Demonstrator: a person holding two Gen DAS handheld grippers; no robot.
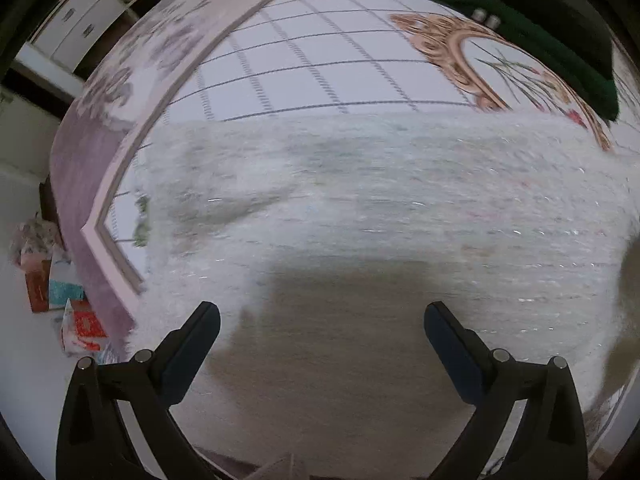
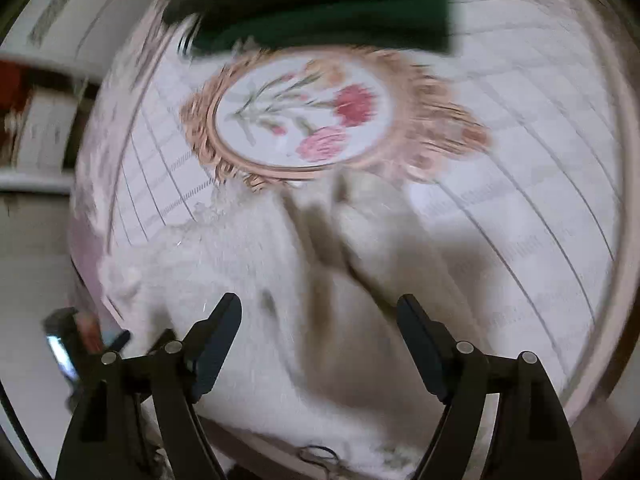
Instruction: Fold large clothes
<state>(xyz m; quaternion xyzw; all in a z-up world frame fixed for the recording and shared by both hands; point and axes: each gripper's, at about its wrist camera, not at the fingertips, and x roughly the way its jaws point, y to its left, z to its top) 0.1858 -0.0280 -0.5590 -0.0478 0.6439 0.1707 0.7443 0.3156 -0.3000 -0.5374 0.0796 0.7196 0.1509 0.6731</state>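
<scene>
A large fluffy white garment (image 1: 360,208) lies spread over a bed cover with a grid pattern. In the left wrist view my left gripper (image 1: 322,316) hangs over it with jaws wide apart and nothing between them; its shadow falls on the fabric. The right wrist view shows the same white garment (image 2: 256,264) with a raised fold or crease (image 2: 332,240) running away from me. My right gripper (image 2: 320,312) stands open above it, holding nothing. Both views are blurred.
A dark green garment (image 2: 320,4) lies at the far side of the bed, seen also as green garment (image 1: 552,40). The bed cover (image 1: 304,64) has an oval flower medallion (image 2: 308,120). Boxes and bags (image 1: 68,304) sit on the floor at left, and a white cabinet (image 1: 76,24) stands beyond.
</scene>
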